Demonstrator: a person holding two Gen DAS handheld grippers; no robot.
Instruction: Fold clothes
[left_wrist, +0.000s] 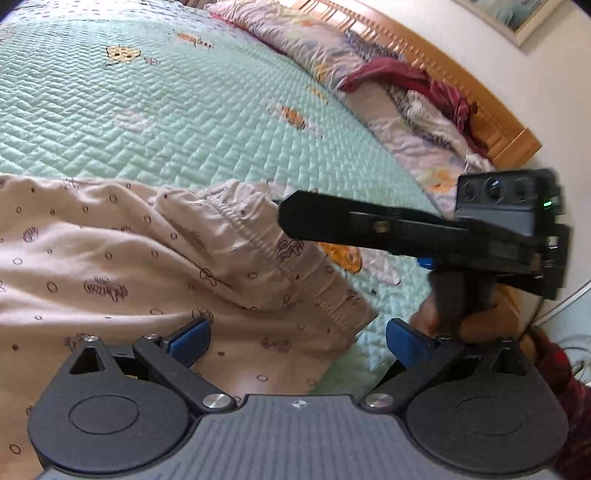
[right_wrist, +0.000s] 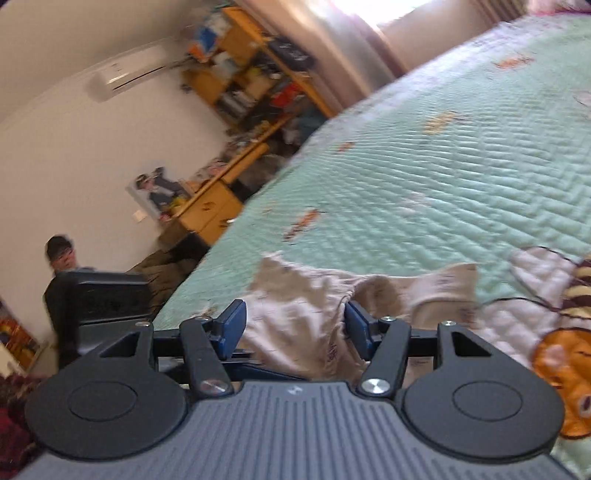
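Left gripper (left_wrist: 297, 338) fingers spread wide, nothing between them, hovering over the beige printed garment (left_wrist: 122, 266) lying rumpled on the green quilted bed (left_wrist: 184, 122); right gripper (right_wrist: 293, 328) also gaping, cloth bunched between its blue pads, unpinched. Looks like grasping time: next, both need to close on an edge

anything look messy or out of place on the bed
The beige printed garment lies rumpled on the green quilt, waistband bunched, not yet folded. A dark red cloth is heaped on the pillows by the headboard.
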